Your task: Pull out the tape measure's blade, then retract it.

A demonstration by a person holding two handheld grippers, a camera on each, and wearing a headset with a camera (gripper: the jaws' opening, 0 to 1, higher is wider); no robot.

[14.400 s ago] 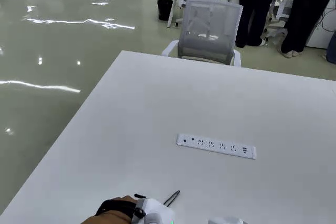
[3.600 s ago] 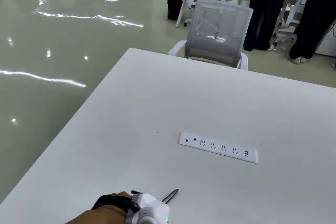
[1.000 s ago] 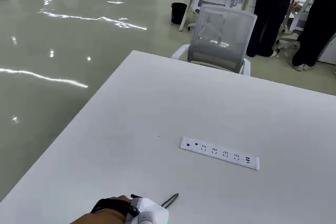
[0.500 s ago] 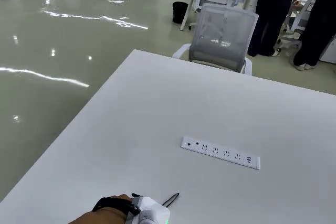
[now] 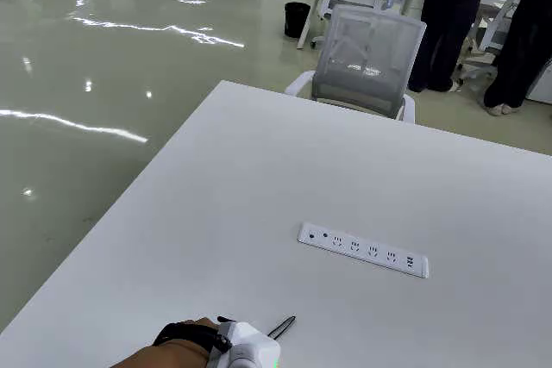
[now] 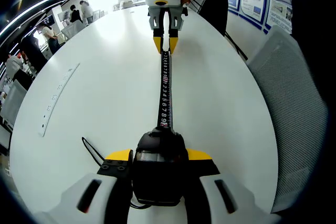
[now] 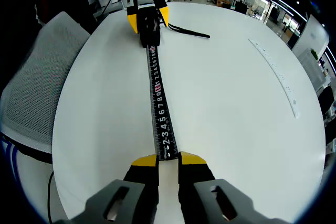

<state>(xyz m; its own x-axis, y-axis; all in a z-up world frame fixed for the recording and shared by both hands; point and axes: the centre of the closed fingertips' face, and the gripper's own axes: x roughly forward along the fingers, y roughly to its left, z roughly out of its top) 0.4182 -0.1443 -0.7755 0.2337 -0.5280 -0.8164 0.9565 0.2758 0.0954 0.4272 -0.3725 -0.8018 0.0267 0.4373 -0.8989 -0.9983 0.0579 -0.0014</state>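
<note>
The black tape measure case sits between the yellow-tipped jaws of my left gripper, which is shut on it. Its blade runs out flat over the white table to my right gripper, shut on the blade's end. In the right gripper view, my right gripper pinches the blade near its tip, with the numbers leading away to the case in the left gripper. A black wrist strap trails from the case. In the head view, the left gripper and strap sit at the bottom edge.
A white power strip lies mid-table, away from the blade. A grey mesh chair stands at the table's far edge, and another mesh chair is beside the near edge. People stand beyond the table.
The head camera has shifted a little. The hand with the left gripper and the strap stay at the same spot on the table.
</note>
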